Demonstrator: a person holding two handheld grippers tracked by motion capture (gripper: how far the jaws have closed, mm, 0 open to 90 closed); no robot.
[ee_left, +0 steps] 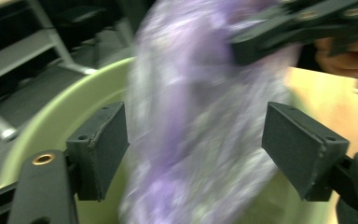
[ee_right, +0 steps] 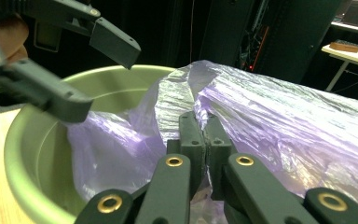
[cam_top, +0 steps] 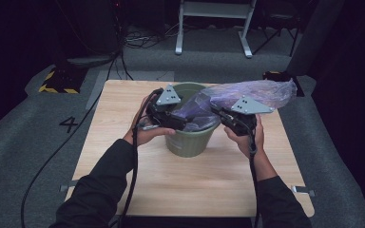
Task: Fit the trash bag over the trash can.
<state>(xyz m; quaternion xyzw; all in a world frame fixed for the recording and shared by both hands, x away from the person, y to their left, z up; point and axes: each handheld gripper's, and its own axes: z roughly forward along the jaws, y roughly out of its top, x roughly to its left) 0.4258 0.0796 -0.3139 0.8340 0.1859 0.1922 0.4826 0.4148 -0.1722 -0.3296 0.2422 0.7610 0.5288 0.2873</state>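
A dark room with grey floor surrounds the wooden table [cam_top: 123, 156], at whose centre stands a green bin [cam_top: 190, 142]. A purple plastic bag [cam_top: 252, 92] hangs partly inside it and billows toward the upper right of the high view. The right gripper [ee_right: 204, 135] has its jaws pinched tight on a fold of the bag, just above the bin's rim. The left gripper [ee_left: 193, 149] stands wide over the bin's mouth, with the film between its pads but untouched; that view is blurred, so any light contact is hard to rule out.

Judging from this, the risk is the loose film sliding back out of the bin, or the light bin tipping if the right side pulls sideways. The right gripper view shows the pinch plainly. The high view hides it behind the hand [cam_top: 244, 137], yet shows how much of the bag lies outside.
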